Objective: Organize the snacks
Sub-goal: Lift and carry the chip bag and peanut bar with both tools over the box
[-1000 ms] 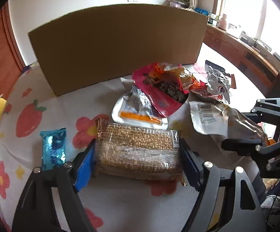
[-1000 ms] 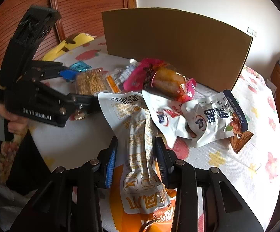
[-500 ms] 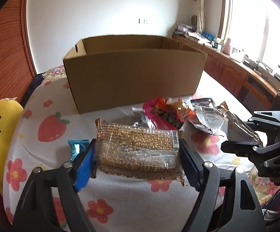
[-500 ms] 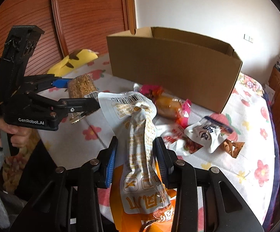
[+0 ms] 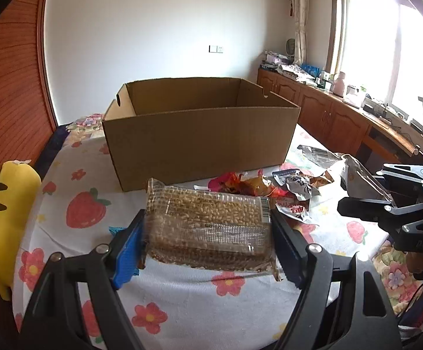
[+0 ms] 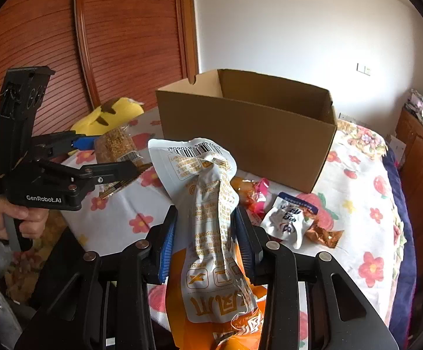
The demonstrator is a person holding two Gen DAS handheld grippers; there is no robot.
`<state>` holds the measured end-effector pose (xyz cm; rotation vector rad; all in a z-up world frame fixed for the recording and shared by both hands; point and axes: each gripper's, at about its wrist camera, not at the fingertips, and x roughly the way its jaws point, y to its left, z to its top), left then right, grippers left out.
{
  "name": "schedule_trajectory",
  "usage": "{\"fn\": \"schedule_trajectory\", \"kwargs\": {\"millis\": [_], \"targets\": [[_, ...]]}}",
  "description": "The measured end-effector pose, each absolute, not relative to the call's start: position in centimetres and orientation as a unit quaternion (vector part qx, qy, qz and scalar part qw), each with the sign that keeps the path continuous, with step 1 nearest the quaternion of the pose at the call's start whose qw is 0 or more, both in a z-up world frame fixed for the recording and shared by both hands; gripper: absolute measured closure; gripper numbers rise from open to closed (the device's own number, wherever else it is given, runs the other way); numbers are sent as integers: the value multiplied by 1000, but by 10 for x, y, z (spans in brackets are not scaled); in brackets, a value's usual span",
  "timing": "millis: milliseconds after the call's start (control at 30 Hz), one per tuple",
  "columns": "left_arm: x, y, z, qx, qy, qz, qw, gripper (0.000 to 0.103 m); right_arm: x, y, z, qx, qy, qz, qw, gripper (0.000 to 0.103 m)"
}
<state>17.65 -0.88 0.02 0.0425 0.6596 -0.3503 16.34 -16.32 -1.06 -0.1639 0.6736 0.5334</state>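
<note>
On floral tablecloth (image 5: pixel 182 297), cardboard box (image 5: pixel 199 143), white walls.

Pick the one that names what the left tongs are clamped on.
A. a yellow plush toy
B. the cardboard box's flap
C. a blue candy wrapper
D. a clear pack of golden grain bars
D: the left tongs press both sides of the clear pack of grain bars, lifted off the tablecloth.

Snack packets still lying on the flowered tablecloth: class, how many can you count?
3 visible: pink-orange packet nearest the brown cardboard box, white-and-blue pouch beside it, small copper-brown wrapper at its right. Others may be hidden.
</note>
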Motion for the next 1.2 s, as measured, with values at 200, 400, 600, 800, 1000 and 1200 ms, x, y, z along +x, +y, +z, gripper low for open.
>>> {"fn": "schedule_trajectory", "kwargs": {"millis": [200, 400, 600, 800, 1000, 1200], "targets": [[175, -7, 13, 14, 306, -165, 937, 24, 160, -169, -3, -76, 318, 253, 910, 66], [190, -3, 29, 5, 290, -155, 944, 24, 169, -171, 11, -85, 306, 257, 913, 65], [214, 0, 48, 1, 275, -146, 950, 24, 192, -171, 33, -92, 287, 263, 917, 65], [249, 0, 67, 6, 260, -143, 955, 24, 224, -170, 57, -92, 265, 272, 921, 65], [287, 0, 75, 6, 252, -148, 956, 23, 262, -164, 70, -99, 249, 272, 924, 65], [323, -1, 67, 16, 254, -145, 956, 23, 297, -155, 71, -108, 241, 269, 926, 65]]}}
